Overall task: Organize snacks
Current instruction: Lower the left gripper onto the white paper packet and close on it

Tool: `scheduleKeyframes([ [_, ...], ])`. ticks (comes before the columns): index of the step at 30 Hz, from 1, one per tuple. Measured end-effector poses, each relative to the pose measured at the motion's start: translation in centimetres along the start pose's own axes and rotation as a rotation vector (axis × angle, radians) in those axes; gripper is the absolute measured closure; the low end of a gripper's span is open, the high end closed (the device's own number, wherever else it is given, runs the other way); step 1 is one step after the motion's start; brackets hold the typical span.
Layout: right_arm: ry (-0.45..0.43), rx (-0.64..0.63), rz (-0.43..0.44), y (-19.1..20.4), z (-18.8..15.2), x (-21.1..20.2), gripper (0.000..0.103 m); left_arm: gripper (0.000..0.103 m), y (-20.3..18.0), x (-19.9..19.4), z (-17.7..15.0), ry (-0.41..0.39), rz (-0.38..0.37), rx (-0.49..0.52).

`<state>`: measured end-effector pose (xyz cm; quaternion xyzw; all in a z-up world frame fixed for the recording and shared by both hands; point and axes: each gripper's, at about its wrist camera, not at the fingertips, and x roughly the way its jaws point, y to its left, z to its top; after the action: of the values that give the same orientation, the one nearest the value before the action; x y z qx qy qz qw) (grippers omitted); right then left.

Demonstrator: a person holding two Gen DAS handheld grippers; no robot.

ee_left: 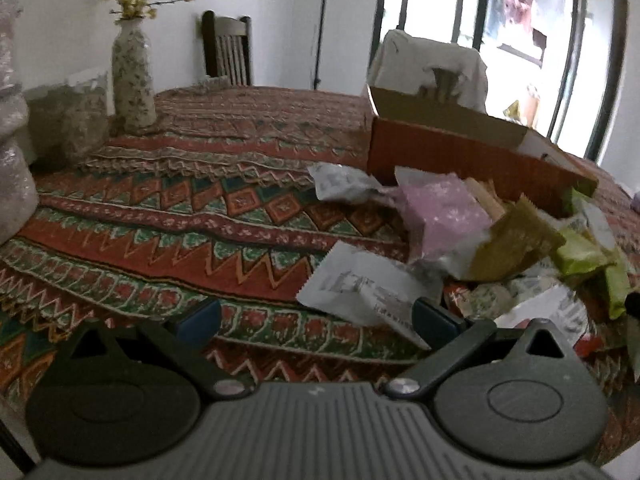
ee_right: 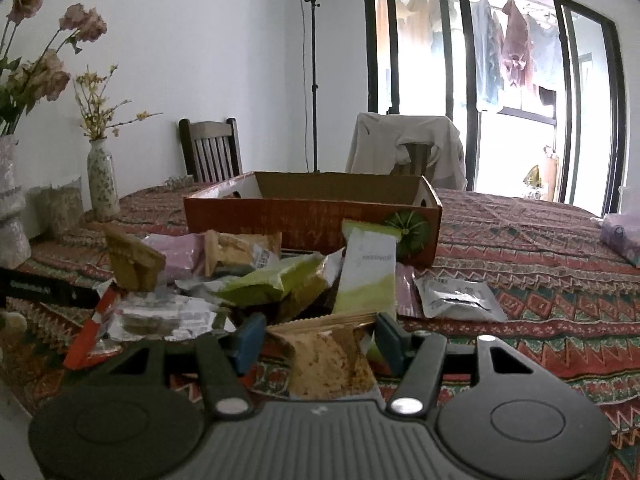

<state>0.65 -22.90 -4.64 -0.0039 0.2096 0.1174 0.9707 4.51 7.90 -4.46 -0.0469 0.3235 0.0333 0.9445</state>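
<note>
While the right gripper (ee_right: 316, 340) stands wide, a tan crumb-filled snack packet (ee_right: 328, 356) lies between its blue pads, long axis running away from the camera toward the orange cardboard box (ee_right: 304, 220) at frame centre — contact with the pads cannot be told. Behind it the heap of snack packets (ee_right: 256, 280) lies jumbled, pointing every way; its count is unclear. Low in the left view, the left gripper (ee_left: 316, 320) stands wide over the patterned tablecloth (ee_left: 180, 216), its right pad at one white printed packet (ee_left: 360, 284). Two vases — one floral ceramic vase (ee_right: 102, 184) — stand at left.
</note>
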Motion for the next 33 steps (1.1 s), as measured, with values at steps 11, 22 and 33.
scheduleKeyframes([
  [11, 0.001, 0.005, -0.006, 0.0, 0.1, 0.1, 0.052, 0.0, -2.2, 2.9, 0.8, 0.033, -0.035, 0.119],
  [22, 0.001, 0.011, -0.01, -0.1, 0.1, 0.1, 0.052, 0.0, -3.7, 2.7, 1.2, -0.004, -0.009, 0.265],
  [33, 0.001, 0.019, -0.011, -0.1, 0.0, 0.1, 0.052, 0.046, -3.9, 2.0, 0.6, -0.054, -0.074, 0.277],
])
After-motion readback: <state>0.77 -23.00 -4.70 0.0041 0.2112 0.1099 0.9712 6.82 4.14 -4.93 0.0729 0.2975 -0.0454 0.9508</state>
